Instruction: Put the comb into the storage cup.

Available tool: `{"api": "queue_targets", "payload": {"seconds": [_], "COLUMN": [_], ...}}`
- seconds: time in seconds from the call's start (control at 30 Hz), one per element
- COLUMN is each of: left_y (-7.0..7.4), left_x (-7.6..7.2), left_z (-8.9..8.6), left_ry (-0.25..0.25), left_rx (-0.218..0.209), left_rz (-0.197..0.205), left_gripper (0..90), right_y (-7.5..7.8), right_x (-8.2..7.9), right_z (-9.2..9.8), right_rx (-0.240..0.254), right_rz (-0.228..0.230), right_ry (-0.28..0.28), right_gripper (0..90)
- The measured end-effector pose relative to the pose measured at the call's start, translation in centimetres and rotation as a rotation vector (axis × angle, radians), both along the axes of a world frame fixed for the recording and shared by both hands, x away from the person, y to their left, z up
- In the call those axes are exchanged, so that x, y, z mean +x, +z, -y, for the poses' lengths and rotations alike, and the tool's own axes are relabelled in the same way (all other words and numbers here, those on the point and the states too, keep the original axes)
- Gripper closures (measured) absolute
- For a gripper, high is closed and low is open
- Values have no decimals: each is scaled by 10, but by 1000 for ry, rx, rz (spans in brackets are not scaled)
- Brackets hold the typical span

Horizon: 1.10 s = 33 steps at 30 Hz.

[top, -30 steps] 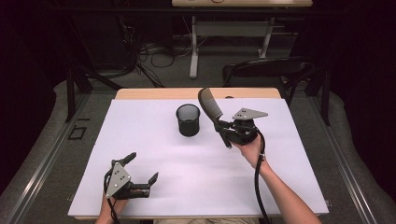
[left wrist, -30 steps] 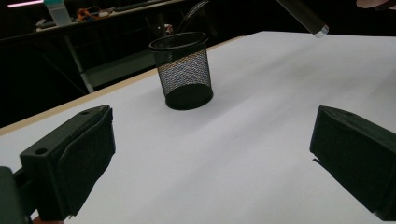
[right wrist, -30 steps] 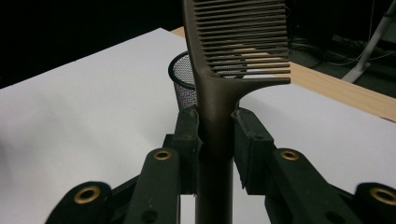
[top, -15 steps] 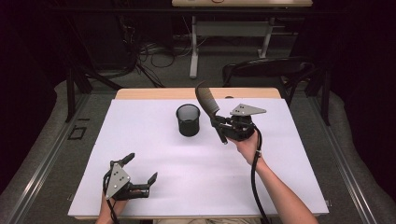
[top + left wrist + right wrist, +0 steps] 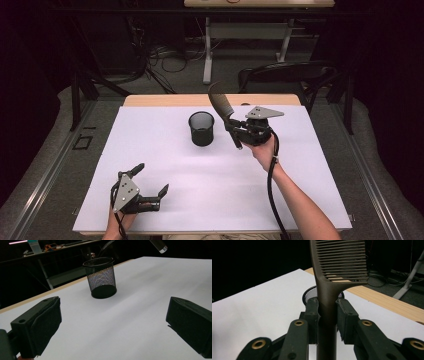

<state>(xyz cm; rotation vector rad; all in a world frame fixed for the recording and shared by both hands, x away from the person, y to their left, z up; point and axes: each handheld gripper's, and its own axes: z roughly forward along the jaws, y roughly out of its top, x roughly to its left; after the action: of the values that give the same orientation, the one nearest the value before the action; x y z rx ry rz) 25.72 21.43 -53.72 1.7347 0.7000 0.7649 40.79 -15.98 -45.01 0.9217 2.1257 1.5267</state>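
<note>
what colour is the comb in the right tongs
Dark brown comb, clearest in the right gripper view.

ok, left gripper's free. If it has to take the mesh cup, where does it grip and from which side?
Probably the rim, from straight above. The mesh cup stands upright with its mouth open on the white table, so one jaw can drop inside and one outside the wall. The left gripper is open, with bare table between it and the cup.
</note>
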Motion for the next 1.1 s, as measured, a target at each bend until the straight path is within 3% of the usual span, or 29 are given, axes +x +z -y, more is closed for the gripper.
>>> {"api": "queue_targets", "payload": {"seconds": [0.17, 0.63, 1.1], "left_y": [0, 1, 1], "left_x": [-2, -2, -1], "left_z": [-2, -1, -1], "left_ry": [1, 8, 1], "left_rx": [-6, -10, -14], "left_rz": [6, 10, 22], "left_gripper": [1, 1, 1], "right_y": [3, 2, 4], "right_x": [6, 20, 29], "right_z": [-6, -19, -32], "right_rx": [-16, 26, 23], "right_rz": [15, 52, 105], "right_ry": [-7, -20, -32], "right_gripper": [729, 730, 730]}}
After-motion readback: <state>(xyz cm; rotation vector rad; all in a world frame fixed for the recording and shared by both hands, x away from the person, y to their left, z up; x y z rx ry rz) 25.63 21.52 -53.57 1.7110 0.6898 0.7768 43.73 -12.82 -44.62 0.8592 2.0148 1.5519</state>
